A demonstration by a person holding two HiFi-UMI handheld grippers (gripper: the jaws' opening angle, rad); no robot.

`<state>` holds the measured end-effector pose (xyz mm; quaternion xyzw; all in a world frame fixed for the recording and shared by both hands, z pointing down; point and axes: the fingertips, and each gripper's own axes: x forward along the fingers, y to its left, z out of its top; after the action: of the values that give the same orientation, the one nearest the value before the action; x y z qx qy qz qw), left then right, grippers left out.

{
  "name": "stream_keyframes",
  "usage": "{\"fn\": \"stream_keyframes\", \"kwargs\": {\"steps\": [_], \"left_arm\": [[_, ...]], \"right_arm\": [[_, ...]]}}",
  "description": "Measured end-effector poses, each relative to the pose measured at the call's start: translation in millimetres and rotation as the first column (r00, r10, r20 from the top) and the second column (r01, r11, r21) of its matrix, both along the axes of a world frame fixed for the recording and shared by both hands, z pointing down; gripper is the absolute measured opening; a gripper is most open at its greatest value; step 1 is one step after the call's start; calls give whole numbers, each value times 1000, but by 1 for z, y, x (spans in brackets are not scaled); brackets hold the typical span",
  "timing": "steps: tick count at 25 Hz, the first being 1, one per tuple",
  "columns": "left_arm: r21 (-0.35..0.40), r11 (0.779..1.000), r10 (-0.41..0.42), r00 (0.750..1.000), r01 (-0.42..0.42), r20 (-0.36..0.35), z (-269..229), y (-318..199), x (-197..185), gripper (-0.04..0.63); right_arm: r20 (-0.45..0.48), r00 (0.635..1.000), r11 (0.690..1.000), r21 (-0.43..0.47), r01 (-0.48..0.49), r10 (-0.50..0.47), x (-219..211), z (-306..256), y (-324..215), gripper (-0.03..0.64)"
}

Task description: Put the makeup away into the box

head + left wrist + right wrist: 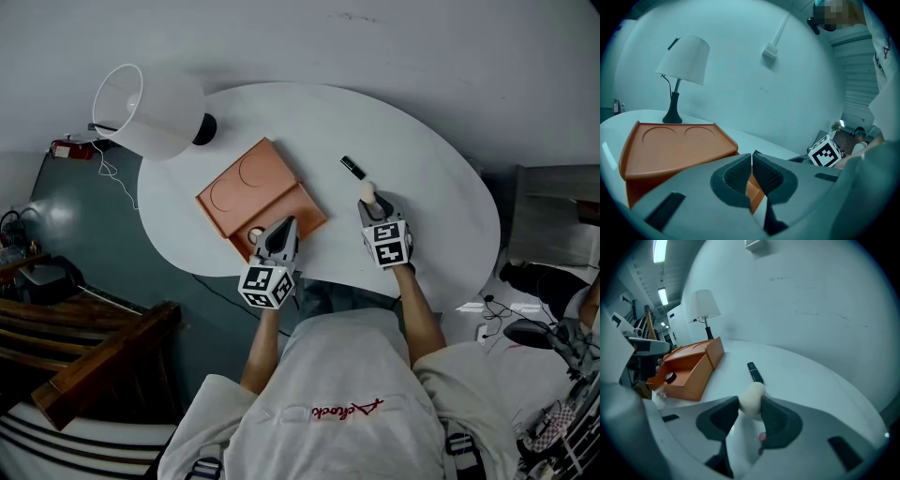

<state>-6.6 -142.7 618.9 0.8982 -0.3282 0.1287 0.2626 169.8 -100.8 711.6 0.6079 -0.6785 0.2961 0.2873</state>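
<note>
Entry: sponge pick-up, judged the step in hand. The sponge (751, 398) is clamped between the pads of the right gripper (370, 202), low over the table (431, 216), near a black tube (754, 372) and well apart from the open box (691, 376). The left gripper (751, 161) is held at the box's near edge, jaws pressed together, nothing between. Next move: the sponge is to be lifted, carried across to the box and released inside. The tube is left to fetch. Pad contact and a small dark item (670, 377) in the box are shown only by the right gripper view. The overall layout is given by the head view.

Open orange box (246, 184), cream sponge (751, 399), black tube (755, 372) flat
</note>
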Motion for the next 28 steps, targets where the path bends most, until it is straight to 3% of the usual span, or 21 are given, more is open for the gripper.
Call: {"fn": "stream_keyframes", "kwargs": {"steps": [18,28], "left_arm": [[126,988,-86,995,91,-45,-54,-12,-30,15],[150,958,-239,970,245,-51,-67,-5,-98,15]], "right_arm": [[-43,995,976,197,93,-86,-22,-90,-41,156],[-45,965,942,210,262,-259,-95,-105,-64,156]]}}
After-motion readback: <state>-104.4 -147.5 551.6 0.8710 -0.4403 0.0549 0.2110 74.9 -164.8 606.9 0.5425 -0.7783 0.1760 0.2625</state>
